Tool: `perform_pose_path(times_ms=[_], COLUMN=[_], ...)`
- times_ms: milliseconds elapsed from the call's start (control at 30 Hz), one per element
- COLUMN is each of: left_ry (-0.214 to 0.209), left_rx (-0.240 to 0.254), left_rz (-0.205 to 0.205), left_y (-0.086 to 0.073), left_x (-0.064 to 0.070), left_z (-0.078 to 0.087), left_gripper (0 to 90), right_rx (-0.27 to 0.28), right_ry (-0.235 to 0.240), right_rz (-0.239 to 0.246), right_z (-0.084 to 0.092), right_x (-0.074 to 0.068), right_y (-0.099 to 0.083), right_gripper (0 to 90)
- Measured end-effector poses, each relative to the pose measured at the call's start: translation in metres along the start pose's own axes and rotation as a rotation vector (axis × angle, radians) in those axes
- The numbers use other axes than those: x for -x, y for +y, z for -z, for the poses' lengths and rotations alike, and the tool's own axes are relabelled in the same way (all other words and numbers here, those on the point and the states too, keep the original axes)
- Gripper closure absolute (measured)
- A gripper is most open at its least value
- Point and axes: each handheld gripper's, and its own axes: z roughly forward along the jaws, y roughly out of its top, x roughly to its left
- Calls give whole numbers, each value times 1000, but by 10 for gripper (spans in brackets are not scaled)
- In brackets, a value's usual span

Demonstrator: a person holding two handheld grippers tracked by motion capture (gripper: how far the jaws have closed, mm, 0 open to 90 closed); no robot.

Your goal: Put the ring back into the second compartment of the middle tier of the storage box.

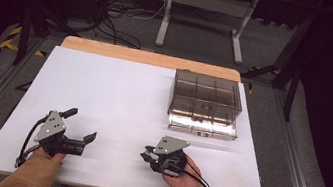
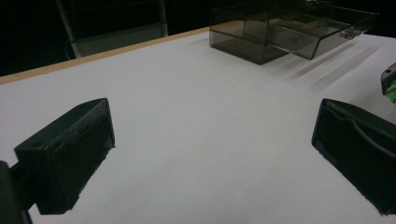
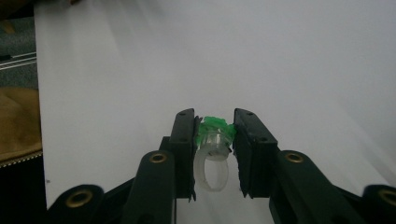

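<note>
The right hand-held gripper [image 3: 214, 135] is clamped on a toy ring with a green top [image 3: 214, 140] above the white bench [image 1: 118, 96]. The left hand-held gripper [image 1: 82, 125] has its jaws wide apart, holding nothing.

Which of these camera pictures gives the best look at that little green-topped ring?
The right gripper view: the ring sits close up, its green top pinched between the right tool and its clear band hanging below. In the high view the right tool is small and the ring cannot be made out. The left gripper view looks across the table instead.
</note>
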Motion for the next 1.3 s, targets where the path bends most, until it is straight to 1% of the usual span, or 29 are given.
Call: perform_pose_path(times_ms=[233,333,533,567,633,733,833,867,1000,1067,1200,1300], left_ry=[-2,-1,-1,-1,-1,0,-1,0,-1,-2,-3,-3], left_rx=[0,1,3,4,1,0,0,0,0,1,-2,-2], left_rz=[2,2,-2,3,-1,-7,1,-5,-2,-1,-6,-2], left_y=[0,0,0,0,0,0,0,0,0,0,0,0], left_x=[0,0,0,0,0,0,0,0,0,0,0,0], left_z=[0,0,0,0,0,0,0,0,0,0,0,0], left_gripper=[3,3,3,3,3,3,3,3,3,3,3,3], right_rx=[2,1,-18,-21,-28,-36,-48,-49,-56,-59,-56,-52], right_ry=[-11,-15,-35,-37,-48,-52,-65,-62,-72,-80,-90,-102], right_rz=[6,0,-15,-19,-19,-21,-12,-18,-17,-8,-19,-23], right_z=[3,5,12,14,16,18,20,21,24,25,29,33], right_x=[3,5,12,13,16,18,21,21,25,27,32,36], right_y=[1,2,3,4,4,5,5,6,8,8,9,10], right_gripper=[699,699,698,698,698,698,698,698,698,698,697,698])
